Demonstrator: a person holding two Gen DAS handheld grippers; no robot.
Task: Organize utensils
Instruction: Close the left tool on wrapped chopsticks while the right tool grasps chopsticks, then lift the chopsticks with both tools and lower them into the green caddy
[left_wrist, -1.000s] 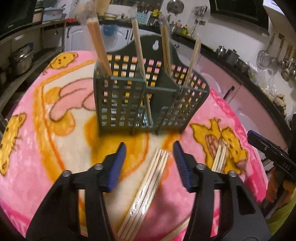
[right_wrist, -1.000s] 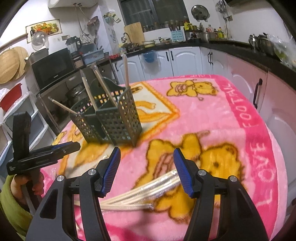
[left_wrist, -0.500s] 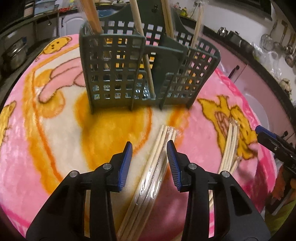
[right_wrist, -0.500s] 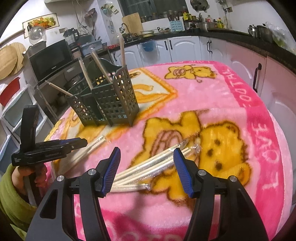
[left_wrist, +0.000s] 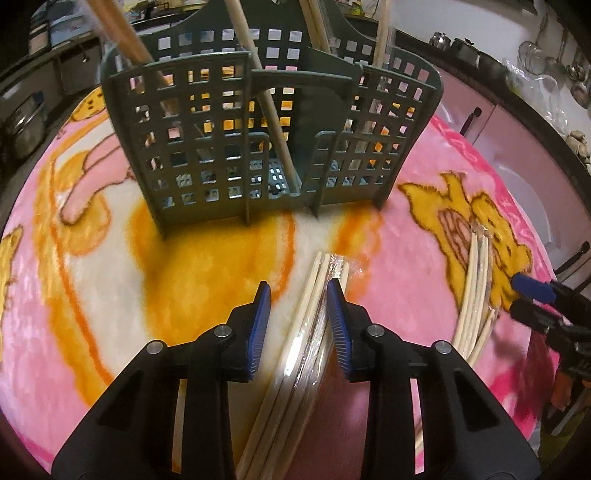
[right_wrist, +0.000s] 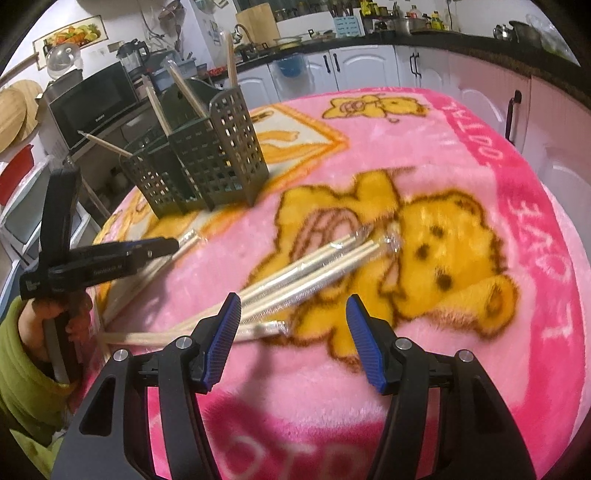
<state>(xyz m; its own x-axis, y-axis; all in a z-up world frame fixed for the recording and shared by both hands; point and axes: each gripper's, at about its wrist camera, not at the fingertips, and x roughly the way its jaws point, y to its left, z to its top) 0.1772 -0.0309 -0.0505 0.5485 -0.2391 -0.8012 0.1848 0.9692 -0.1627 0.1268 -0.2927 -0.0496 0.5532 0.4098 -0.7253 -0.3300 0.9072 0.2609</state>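
Observation:
A dark green grid utensil caddy (left_wrist: 258, 122) stands on the pink blanket and holds several wrapped chopsticks upright; it also shows in the right wrist view (right_wrist: 207, 166). My left gripper (left_wrist: 299, 321) is low over a bundle of wrapped chopsticks (left_wrist: 306, 332) lying on the blanket; its jaws are narrowed around the bundle with a gap on the left side. A second bundle of wrapped chopsticks (right_wrist: 317, 266) lies ahead of my right gripper (right_wrist: 291, 347), which is open and empty. That bundle also shows in the left wrist view (left_wrist: 476, 280).
The pink cartoon blanket (right_wrist: 480, 184) covers the round table. Its edge falls away at the right (right_wrist: 569, 258). Kitchen counters and white cabinets (right_wrist: 369, 66) stand behind. A microwave (right_wrist: 92, 107) sits at the left.
My left gripper has moved forward and down over its chopstick bundle and its jaws have narrowed around it. My right gripper has come down closer to the second bundle and stays open.

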